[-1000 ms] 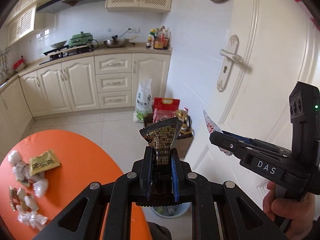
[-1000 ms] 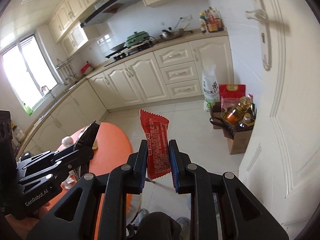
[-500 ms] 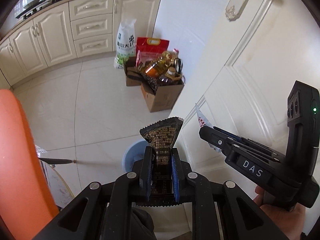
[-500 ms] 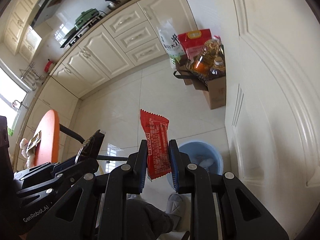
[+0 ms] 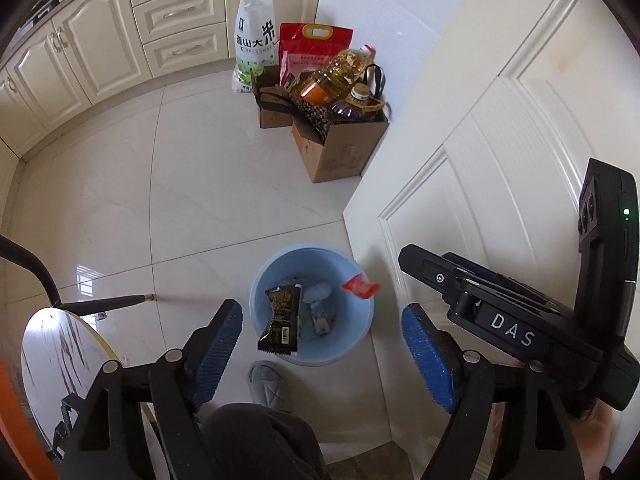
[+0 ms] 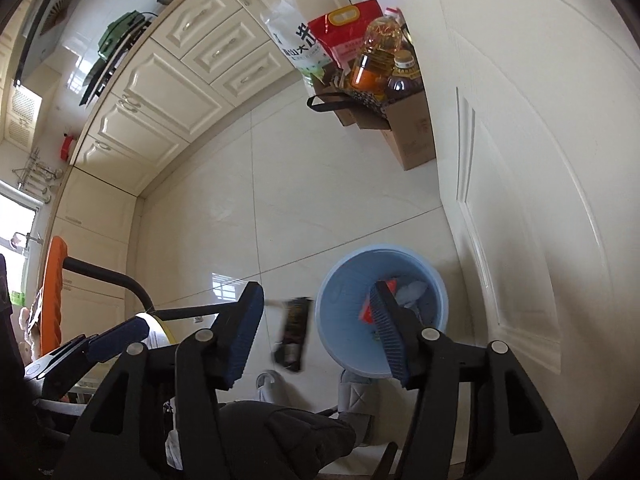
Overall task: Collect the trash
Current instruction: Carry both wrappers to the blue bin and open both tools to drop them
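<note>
Both grippers, left (image 5: pixel 322 344) and right (image 6: pixel 316 332), are shown with fingers spread wide and released above the blue bin (image 5: pixel 362 334) on the floor. The dark wrapper (image 5: pixel 281 318) is seen at the bin's near rim, and the red wrapper (image 5: pixel 359 286) over its far rim, both untouched by the fingers.

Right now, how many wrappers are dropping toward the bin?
2: a black wrapper by the bin's left rim, a red wrapper by its right rim. Others may lie inside.

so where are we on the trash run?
Both wrappers are released: the black wrapper and red wrapper are mid-fall over the blue bin, which already holds scraps. The left gripper and right gripper are open and empty. Whether table trash remains isn't clear from here.
</note>
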{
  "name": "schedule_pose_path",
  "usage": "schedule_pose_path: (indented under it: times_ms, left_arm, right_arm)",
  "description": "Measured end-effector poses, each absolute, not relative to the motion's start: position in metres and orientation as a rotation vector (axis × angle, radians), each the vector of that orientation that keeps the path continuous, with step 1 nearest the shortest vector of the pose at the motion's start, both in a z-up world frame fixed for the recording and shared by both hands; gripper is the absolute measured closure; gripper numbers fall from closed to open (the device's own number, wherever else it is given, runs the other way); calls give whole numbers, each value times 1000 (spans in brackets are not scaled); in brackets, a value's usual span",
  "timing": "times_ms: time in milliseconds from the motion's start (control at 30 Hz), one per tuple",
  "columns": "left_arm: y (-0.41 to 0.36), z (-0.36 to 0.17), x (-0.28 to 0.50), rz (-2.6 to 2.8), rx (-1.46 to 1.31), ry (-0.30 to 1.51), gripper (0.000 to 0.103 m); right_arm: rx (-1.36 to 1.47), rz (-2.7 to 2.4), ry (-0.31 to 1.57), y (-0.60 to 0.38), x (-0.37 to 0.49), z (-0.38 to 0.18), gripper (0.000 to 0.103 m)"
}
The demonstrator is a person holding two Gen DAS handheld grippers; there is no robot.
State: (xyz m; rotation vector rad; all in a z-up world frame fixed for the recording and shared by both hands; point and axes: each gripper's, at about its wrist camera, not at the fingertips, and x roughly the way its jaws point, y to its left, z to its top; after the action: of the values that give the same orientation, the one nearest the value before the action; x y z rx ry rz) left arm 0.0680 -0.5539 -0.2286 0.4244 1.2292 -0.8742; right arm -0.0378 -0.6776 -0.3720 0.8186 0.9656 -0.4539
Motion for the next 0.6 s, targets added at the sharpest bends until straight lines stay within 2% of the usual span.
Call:
schedule_pose_path:
  times_ms: [100, 167, 267, 500, 600]
  left_arm:
    - [-546, -225, 65, -862, 407, 1225, 21]
    - [-539, -218, 59, -854, 408, 1206, 20]
    - [-528, -207, 50, -850, 405, 1166, 19]
    - [-485, -157, 16, -854, 378, 1045, 5]
    - [-456, -130, 3, -859, 342, 989, 5]
  right_arm:
    - [808, -479, 959, -675, -40, -366, 27]
    - [811, -487, 946, -674, -41, -361, 12]
    - [794, -504, 931, -668, -43, -351, 2]
    - [773, -515, 888, -654, -47, -316, 0]
    - [742, -506, 852, -641, -48, -290, 0]
